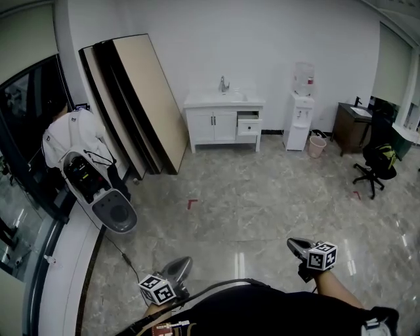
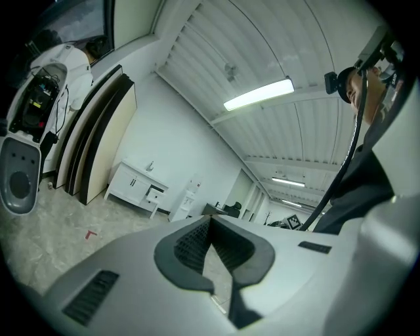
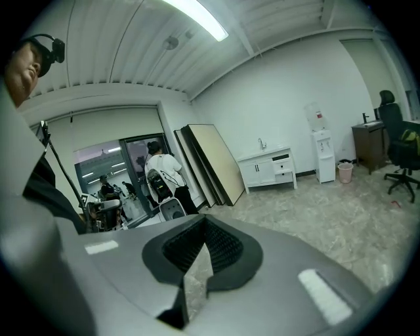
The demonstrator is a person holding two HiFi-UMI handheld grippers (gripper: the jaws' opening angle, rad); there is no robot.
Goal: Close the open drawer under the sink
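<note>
Head view overhead, others low, distant vanity (image 1: pixel 223 121) shared

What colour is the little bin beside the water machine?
The bin is pale pink; the head view shows it best.

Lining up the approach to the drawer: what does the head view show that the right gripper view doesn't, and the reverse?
Head view only: the left hand-held gripper, low in the picture and far from the cabinet. Right gripper view only: the jaws of the right hand-held gripper, together with nothing between them, a ceiling light, and people far off at its left. Both: the sink cabinet with its drawer pulled out, the water dispenser and the leaning boards.
</note>
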